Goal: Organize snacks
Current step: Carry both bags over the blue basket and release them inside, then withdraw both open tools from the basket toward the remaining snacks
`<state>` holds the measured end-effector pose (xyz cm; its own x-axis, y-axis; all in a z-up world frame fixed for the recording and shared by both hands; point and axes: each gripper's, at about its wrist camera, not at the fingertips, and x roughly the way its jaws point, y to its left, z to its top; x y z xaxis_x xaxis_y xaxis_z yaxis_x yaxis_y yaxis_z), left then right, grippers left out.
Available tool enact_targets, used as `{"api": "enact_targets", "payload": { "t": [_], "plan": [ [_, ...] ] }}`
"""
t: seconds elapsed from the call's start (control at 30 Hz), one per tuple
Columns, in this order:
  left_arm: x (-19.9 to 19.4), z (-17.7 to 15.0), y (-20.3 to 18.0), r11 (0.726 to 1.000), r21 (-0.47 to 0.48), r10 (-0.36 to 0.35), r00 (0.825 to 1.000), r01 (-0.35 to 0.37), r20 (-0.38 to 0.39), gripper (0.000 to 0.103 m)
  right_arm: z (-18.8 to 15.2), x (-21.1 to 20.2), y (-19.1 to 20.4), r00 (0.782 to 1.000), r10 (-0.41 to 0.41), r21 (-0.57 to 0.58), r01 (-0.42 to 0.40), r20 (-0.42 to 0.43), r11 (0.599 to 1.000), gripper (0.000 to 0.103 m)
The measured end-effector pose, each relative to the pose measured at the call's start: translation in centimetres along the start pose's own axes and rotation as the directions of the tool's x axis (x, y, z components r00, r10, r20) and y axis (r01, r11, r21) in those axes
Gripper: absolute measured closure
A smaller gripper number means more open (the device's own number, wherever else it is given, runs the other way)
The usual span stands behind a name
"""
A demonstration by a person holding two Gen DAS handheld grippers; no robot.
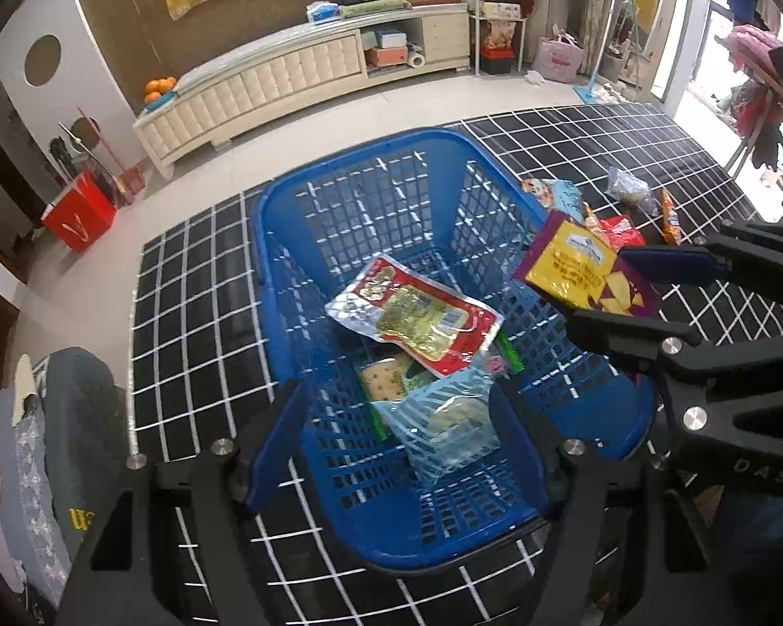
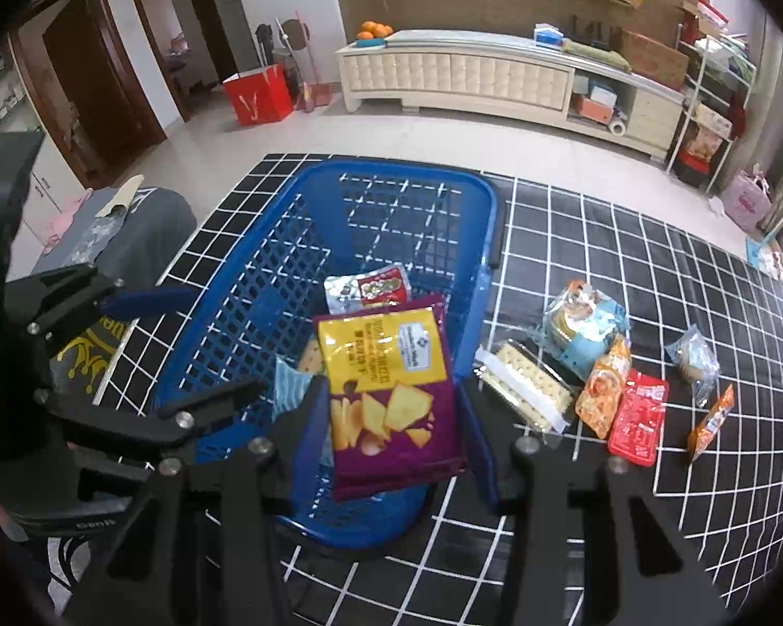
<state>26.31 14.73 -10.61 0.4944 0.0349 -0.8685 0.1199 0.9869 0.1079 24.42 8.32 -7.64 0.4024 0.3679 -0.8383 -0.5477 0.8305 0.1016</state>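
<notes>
The right tool (image 2: 391,428) is clamped on the purple chips bag (image 2: 391,396) above the blue basket (image 2: 235,313), while the left tool (image 1: 396,448) stands apart, holding nothing, over the basket's near edge.

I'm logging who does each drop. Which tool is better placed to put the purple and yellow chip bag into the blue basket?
Right. The right tool is shut on the chip bag, holding it over the blue basket. The left tool is open and empty above the basket.
</notes>
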Motion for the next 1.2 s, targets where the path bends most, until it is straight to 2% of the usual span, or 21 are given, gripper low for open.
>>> {"api": "enact_targets", "payload": {
  "t": [0.2, 0.27, 0.4, 0.57, 0.7, 0.83, 1.1, 1.2],
  "plan": [
    [-0.4, -0.2, 0.8, 1.0, -0.031, 0.006, 1.0, -0.006, -0.002, 0.033, -0.4, 1.0, 0.1, 0.998, 0.053, 0.004, -0.053, -0.038, 0.999, 0.049],
    [-0.6, -0.3, 0.8, 0.999, -0.031, 0.018, 1.0, -0.018, 0.0, 0.033, -0.5, 1.0, 0.1, 0.997, 0.067, 0.007, -0.066, -0.041, 0.998, 0.045],
    [-0.7, -0.7, 0.8, 0.999, -0.047, 0.025, 1.0, -0.026, -0.003, 0.033, -0.8, 0.8, -0.4, 0.997, 0.074, 0.012, -0.073, -0.037, 0.997, 0.023],
    [-1.5, -0.6, 0.1, 0.998, -0.062, -0.001, 1.0, 0.001, 0.0, 0.033, -1.1, -1.0, -1.1, 0.998, 0.063, 0.013, -0.063, -0.007, 0.998, 0.021],
    [-2.7, 0.1, -1.6, 0.998, -0.058, 0.013, 1.0, -0.012, 0.024, 0.033, -1.6, -3.0, -2.4, 0.999, 0.037, 0.026, -0.038, 0.022, 0.999, 0.021],
    [-4.1, 1.1, -3.6, 0.999, -0.044, -0.023, 0.998, 0.025, 0.053, 0.033, -2.2, -4.9, -4.4, 0.999, 0.0, 0.052, -0.002, 0.038, 0.999, 0.02],
    [-6.0, 4.0, -10.3, 0.997, 0.053, -0.069, 0.993, 0.064, 0.093, 0.033, -4.2, -9.9, -9.8, 0.993, -0.078, 0.135, 0.066, 0.084, 0.989, 0.02],
    [-5.8, 5.0, -12.8, 0.995, 0.082, -0.064, 0.993, 0.055, 0.101, 0.029, -5.1, -11.2, -11.8, 0.991, -0.102, 0.163, 0.086, 0.092, 0.983, 0.02]
  ]
}}
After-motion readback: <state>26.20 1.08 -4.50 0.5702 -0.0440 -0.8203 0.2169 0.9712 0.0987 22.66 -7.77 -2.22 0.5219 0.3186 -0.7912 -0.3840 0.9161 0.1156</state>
